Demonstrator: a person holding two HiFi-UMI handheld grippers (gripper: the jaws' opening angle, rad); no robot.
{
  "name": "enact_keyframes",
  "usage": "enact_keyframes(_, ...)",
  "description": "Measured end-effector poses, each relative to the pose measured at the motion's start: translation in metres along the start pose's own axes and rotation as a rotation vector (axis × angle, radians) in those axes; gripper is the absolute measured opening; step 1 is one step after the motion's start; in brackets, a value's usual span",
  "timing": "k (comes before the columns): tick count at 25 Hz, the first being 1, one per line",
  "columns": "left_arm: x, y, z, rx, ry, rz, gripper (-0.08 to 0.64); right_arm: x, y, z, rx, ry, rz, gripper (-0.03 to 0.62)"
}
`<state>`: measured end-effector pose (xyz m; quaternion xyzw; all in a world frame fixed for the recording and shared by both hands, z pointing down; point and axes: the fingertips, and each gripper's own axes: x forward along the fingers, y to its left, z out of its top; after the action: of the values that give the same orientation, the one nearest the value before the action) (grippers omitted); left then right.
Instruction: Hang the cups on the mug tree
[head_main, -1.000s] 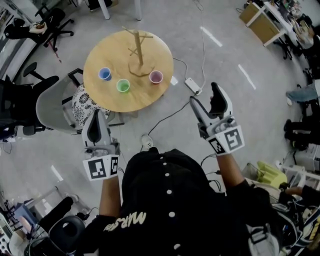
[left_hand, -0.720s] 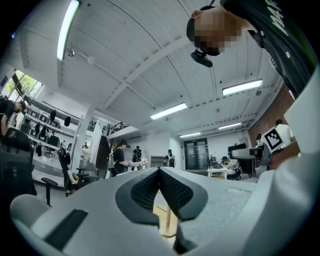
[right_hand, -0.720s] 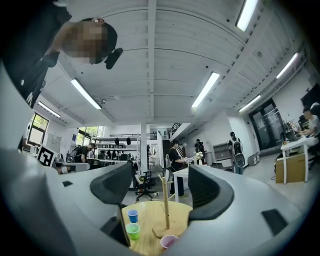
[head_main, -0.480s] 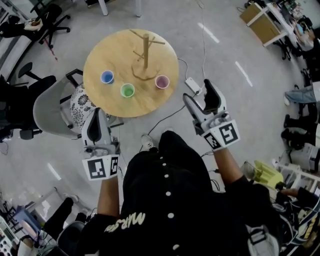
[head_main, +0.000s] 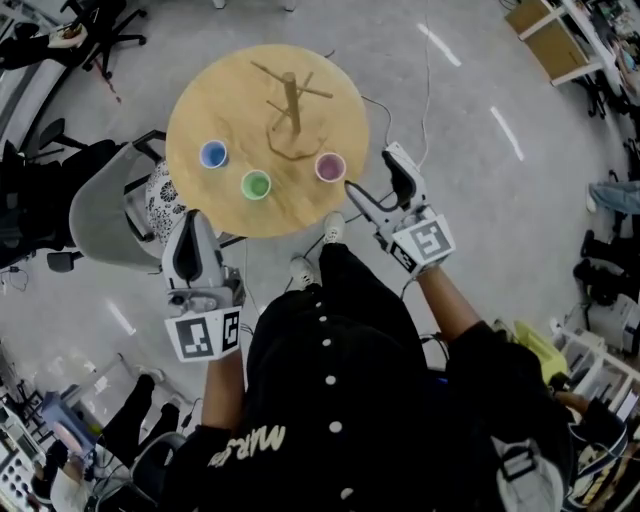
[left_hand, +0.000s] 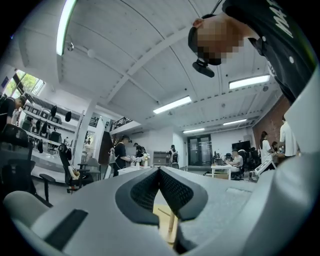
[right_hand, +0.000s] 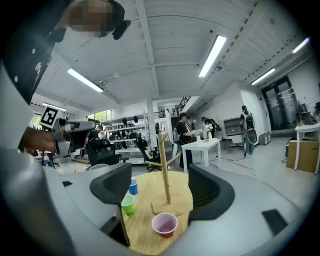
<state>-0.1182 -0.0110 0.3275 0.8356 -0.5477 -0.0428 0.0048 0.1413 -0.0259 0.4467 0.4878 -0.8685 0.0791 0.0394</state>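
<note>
Hanging back shut and empty, the left gripper (head_main: 190, 232) trails while the right gripper (head_main: 372, 170), jaws apart, has dropped close to the pink plastic cup (head_main: 330, 166) on the round wooden table (head_main: 200, 95), probably first for the bare wooden mug tree (head_main: 290, 105) beyond.

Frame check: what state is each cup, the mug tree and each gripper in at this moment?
Blue cup: upright on the table, not hung.
Green cup: upright on the table, not hung.
Pink cup: upright on the table, not hung.
Mug tree: upright, no cup on it.
Left gripper: shut, empty.
Right gripper: open, empty, short of the pink cup.
</note>
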Motion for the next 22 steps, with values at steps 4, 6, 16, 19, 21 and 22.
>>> enact_keyframes(4, 0.018, -0.014, -0.011, 0.010, 0.038, -0.002, -0.003, 0.018, -0.010, -0.052, -0.003, 0.093, 0.045, 0.350)
enact_keyframes(6, 0.025, -0.012, -0.021, 0.011, 0.061, 0.002, -0.003, 0.032, -0.010, -0.085, 0.001, 0.159, 0.063, 0.353)
enact_keyframes(16, 0.049, -0.011, -0.057, 0.031, 0.147, 0.003, -0.003, 0.080, -0.023, -0.228, -0.113, 0.418, 0.142, 0.375)
enact_keyframes(19, 0.054, -0.010, -0.060, 0.034, 0.159, 0.015, -0.003, 0.092, -0.028, -0.247, -0.133, 0.449, 0.151, 0.374)
enact_keyframes(21, 0.055, -0.008, -0.060, 0.036, 0.165, 0.026, -0.003, 0.100, -0.028, -0.254, -0.154, 0.462, 0.165, 0.374)
enact_keyframes(22, 0.055, -0.008, -0.059, 0.036, 0.167, 0.031, -0.003, 0.102, -0.028, -0.256, -0.165, 0.468, 0.171, 0.374)
